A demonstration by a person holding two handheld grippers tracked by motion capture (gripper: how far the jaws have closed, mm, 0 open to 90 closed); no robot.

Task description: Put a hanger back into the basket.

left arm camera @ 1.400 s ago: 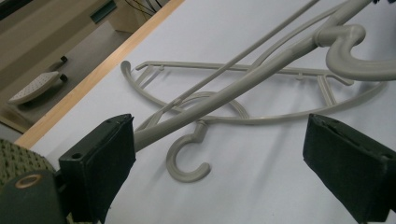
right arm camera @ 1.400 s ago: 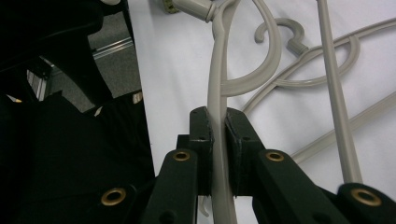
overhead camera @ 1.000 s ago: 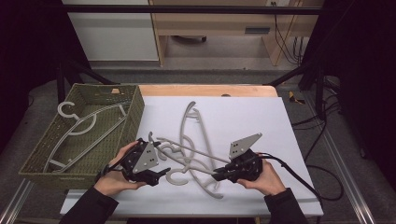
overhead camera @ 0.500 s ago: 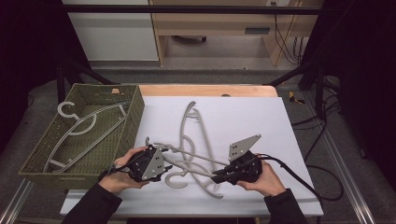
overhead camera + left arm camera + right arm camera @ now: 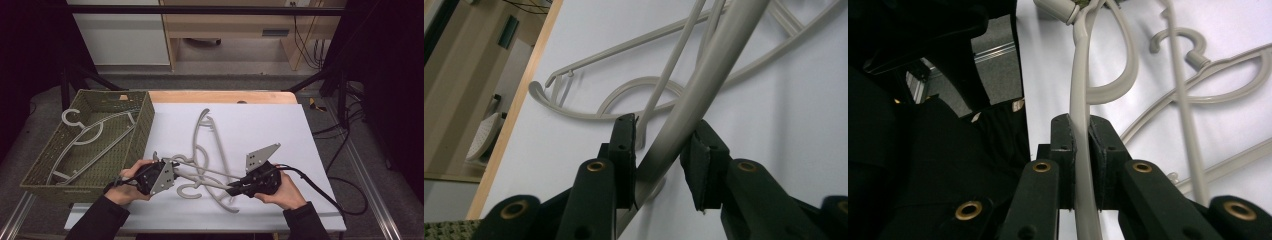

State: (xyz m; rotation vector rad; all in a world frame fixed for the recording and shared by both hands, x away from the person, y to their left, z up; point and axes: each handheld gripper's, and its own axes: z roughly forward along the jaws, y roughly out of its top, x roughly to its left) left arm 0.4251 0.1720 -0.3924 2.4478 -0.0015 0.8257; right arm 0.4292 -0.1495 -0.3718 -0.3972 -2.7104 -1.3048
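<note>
A grey plastic hanger (image 5: 210, 180) lies low over the white table top, held between my two grippers. My left gripper (image 5: 172, 170) is at its left end. Its jaws have just been closing, and in the left gripper view the pads (image 5: 624, 150) sit against the thick grey bar (image 5: 719, 60) that runs between them. My right gripper (image 5: 232, 190) is shut on the hanger's thin right arm (image 5: 1079, 75), which the pads (image 5: 1063, 150) pinch on both sides. A second grey hanger (image 5: 210, 135) lies flat on the table beneath and beyond the first.
A green woven basket (image 5: 145, 117) stands at the table's left with another grey hanger (image 5: 90, 135) inside. A wooden strip (image 5: 225, 96) edges the far side of the table. The right gripper's black cable (image 5: 320, 190) trails toward the table's right edge.
The left gripper's jaws, wide open a second ago, have closed around the left end of the hanger. The right gripper and its hold on the hanger have not changed.
</note>
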